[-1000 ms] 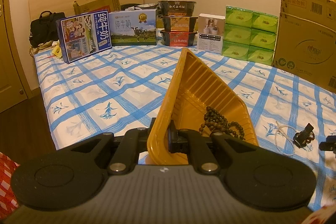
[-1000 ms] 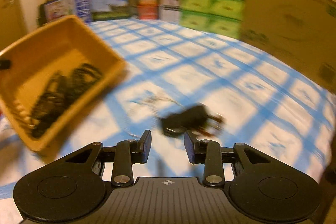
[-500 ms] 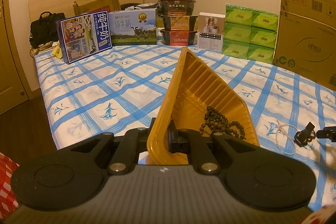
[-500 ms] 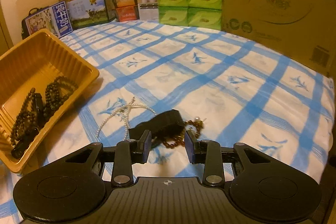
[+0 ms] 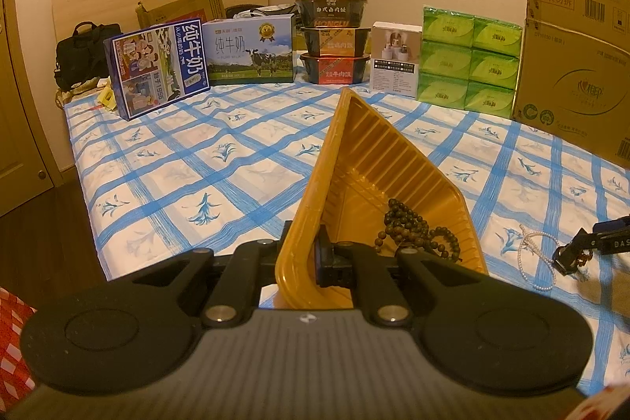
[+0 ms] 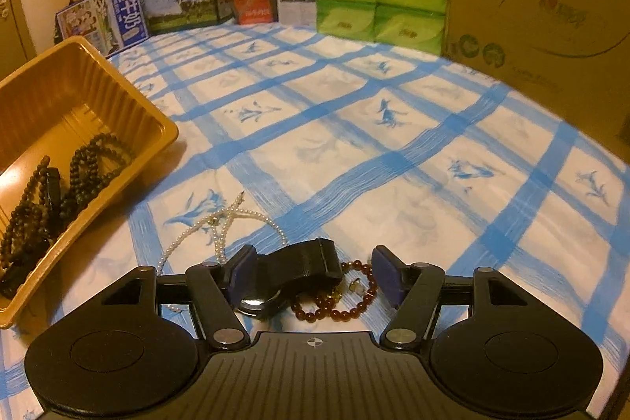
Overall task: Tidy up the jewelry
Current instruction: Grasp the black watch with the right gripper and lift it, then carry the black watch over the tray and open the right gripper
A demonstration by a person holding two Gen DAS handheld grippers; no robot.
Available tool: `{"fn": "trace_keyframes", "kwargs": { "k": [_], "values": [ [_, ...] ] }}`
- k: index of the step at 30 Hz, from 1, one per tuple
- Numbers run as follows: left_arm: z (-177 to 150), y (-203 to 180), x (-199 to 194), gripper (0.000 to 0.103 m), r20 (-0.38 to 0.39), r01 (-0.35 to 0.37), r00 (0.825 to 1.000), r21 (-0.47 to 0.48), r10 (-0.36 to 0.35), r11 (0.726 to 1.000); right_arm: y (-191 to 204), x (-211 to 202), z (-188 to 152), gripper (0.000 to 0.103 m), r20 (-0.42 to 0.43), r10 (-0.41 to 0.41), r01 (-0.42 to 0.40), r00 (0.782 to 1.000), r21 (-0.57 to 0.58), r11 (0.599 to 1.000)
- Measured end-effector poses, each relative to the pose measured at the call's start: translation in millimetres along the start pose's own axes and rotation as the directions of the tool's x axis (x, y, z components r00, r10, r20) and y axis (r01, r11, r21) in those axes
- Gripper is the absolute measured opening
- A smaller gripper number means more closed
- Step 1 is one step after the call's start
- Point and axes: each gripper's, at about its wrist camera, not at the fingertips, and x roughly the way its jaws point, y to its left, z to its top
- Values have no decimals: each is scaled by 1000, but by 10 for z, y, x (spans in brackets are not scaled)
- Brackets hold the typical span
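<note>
Jewelry is partly sorted: dark wooden bead strands [image 6: 78,176], at least two though I cannot count them exactly, already lie in the yellow tray [image 5: 378,160], which the left gripper [image 5: 311,254] clamps by its near wall. Three pieces wait on the bedsheet [image 6: 354,128]: one black watch [image 6: 291,268] and one red bead bracelet [image 6: 338,302] between the spread fingers of the right gripper [image 6: 311,276], and one pearl necklace [image 6: 220,227] just ahead to its left.

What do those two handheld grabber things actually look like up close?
Both look alike. The left gripper and right gripper each have a ribbed dark grey body bearing a small white crosshair mark, two round black discs at the sides, black linkage arms with silver pivot screws, and fingers faced with dark blue pads. No cables or sleeves show.
</note>
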Motion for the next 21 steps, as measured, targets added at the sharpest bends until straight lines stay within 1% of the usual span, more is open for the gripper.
{"fn": "trace_keyframes", "kwargs": {
  "k": [4, 6, 7, 9, 10, 15, 21],
  "values": [
    [2, 2, -1, 7, 0, 1, 1000, 0, -1, 1000, -46, 92, 2, 63, -35, 48, -47, 998, 10, 999],
    [3, -18, 2, 7, 0, -1, 1000, 1, 1, 1000, -49, 93, -11, 50, -38, 66, -65, 997, 14, 998],
    [3, -13, 1, 7, 0, -1, 1000, 1, 1, 1000, -41, 90, -14, 49, -38, 67, -66, 997, 18, 998],
    [4, -20, 1, 7, 1, 0, 1000, 1, 0, 1000, -25, 50, -18, 38, -24, 56, -56, 998, 15, 998],
    [4, -17, 0, 7, 1, 0, 1000, 2, 0, 1000, -13, 24, -12, 36, -15, 58, -57, 998, 16, 998],
    [2, -13, 3, 7, 1, -1, 1000, 4, 1, 1000, 116, -103, -13, 29, 12, 46, -45, 999, -41, 998],
    [3, -16, 3, 7, 1, -1, 1000, 5, 1, 1000, 244, -293, 2, 28, 58, 46, -44, 997, -43, 998]
  ]
}}
